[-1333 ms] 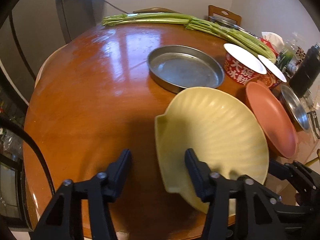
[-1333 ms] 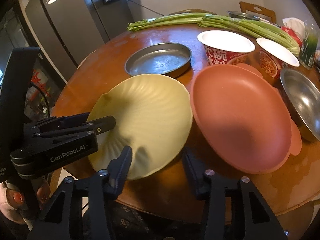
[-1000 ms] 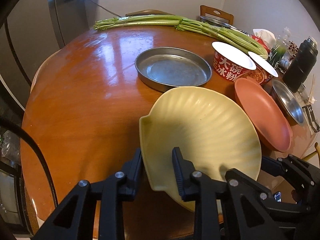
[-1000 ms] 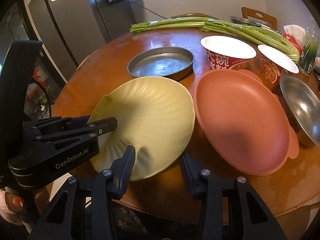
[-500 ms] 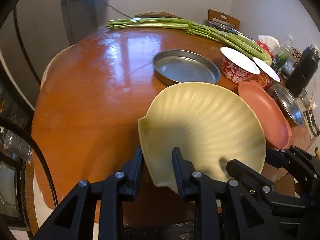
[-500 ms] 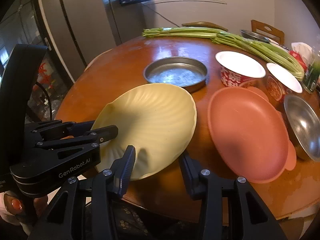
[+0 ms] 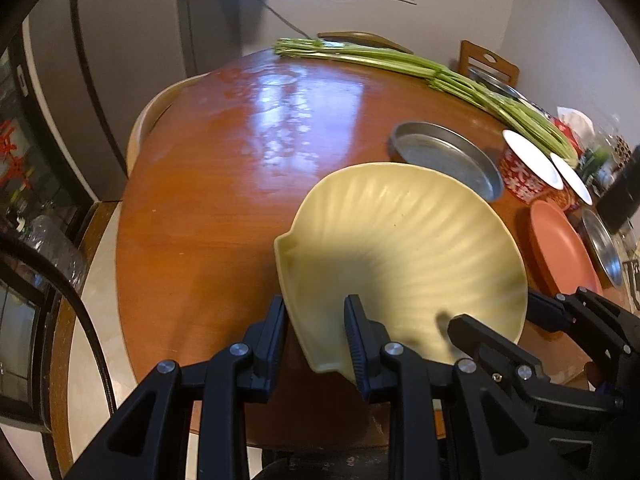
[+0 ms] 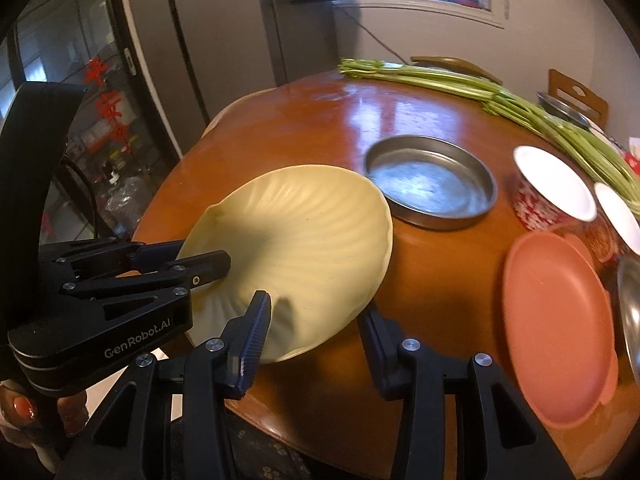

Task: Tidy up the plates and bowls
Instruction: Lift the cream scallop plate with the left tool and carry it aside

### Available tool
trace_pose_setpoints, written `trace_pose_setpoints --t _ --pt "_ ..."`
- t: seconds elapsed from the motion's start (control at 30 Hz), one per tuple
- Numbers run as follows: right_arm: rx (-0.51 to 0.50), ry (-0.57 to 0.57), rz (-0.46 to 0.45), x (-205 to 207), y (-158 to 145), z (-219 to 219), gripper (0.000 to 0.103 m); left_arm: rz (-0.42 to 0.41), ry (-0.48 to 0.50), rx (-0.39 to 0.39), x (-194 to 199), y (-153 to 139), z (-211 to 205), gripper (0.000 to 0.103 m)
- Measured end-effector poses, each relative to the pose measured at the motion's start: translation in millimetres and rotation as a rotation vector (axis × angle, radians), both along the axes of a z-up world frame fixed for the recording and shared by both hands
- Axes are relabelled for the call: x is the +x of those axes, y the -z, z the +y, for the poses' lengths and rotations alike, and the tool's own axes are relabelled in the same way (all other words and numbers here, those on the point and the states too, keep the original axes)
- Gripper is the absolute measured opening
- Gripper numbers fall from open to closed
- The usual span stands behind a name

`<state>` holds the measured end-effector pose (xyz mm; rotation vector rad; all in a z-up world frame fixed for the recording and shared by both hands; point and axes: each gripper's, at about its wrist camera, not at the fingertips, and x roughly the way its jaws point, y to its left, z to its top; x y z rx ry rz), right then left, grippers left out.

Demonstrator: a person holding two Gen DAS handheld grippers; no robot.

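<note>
- Round glossy wooden table (image 7: 224, 184): carries, near to far, a terracotta plastic plate (image 8: 556, 328), a round shallow metal pan (image 8: 430, 182) and two red paper bowls with white lids (image 8: 554, 192); long green stalks (image 7: 420, 68) lie along the far edge.
- Room: grey refrigerator (image 8: 192, 40) and window beyond.
- Pale yellow shell-shaped ribbed plate (image 7: 404, 256): tilted above the near table edge.
- Left gripper (image 7: 314, 320): clenched on the yellow plate's near rim, angled downward.
- Right gripper (image 8: 316, 320): grasps the same plate's rim beside it.

Yellow shell-shaped plate (image 7: 404, 256), rim clamped by left gripper (image 7: 316, 332) at 6 o'clock; right gripper (image 7: 500, 332) at 4; metal pan (image 7: 444, 158) at 2.
</note>
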<state>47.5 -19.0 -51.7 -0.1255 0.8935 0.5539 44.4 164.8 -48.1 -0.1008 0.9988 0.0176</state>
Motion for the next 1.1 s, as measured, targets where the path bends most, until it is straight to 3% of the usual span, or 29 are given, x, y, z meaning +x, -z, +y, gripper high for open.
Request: trace_pose_setpoints --t 0.67,1.1 --pt "-0.018 -0.036 0.049 42.8 17.4 43.0 0.046 0.023 -0.071 -0.005 42.3 10.2 37.5 0.030" --pt "-0.014 -0.070 0.093 43.3 23.2 51.2 0.048 0.014 -0.091 -0.001 72.6 12.3 50.0 0.030"
